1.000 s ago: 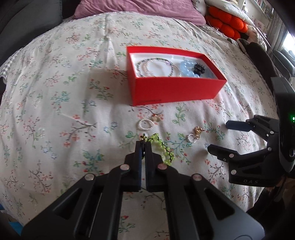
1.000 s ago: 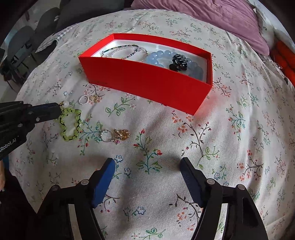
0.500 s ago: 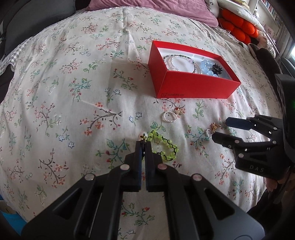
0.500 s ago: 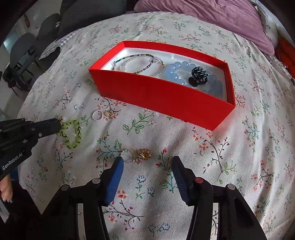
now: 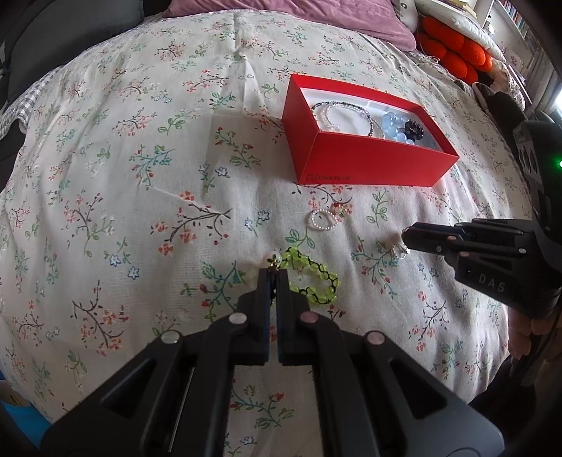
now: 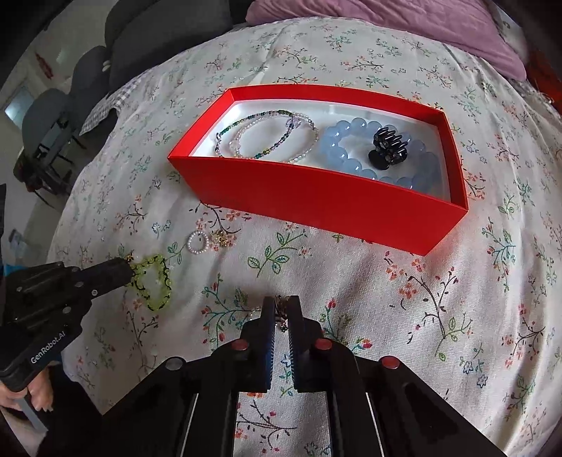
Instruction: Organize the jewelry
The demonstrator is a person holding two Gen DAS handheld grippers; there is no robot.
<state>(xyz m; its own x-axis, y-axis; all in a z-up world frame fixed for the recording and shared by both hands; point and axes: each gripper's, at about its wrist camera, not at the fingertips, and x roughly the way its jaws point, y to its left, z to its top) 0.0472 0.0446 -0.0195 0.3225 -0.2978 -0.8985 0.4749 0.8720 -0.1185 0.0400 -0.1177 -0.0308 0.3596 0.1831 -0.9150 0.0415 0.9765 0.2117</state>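
Your left gripper is closed, its tips pinching the clasp end of one green beaded bracelet, whose loop lies on the floral bedspread. Your right gripper has just been closing and now grips one small piece with a ring and a gold charm, largely hidden between the pads; in the left wrist view only its silvery ring shows at the fingertips. One pearl ring with a gold charm lies loose on the bedspread, between the green bracelet and the one red box. Inside the box you can count four items: two thin beaded bracelets overlapping at its left end, one blue bead bracelet at its right end, and one black hair claw resting on the blue beads. One purple pillow and one orange cushion lie beyond the box.
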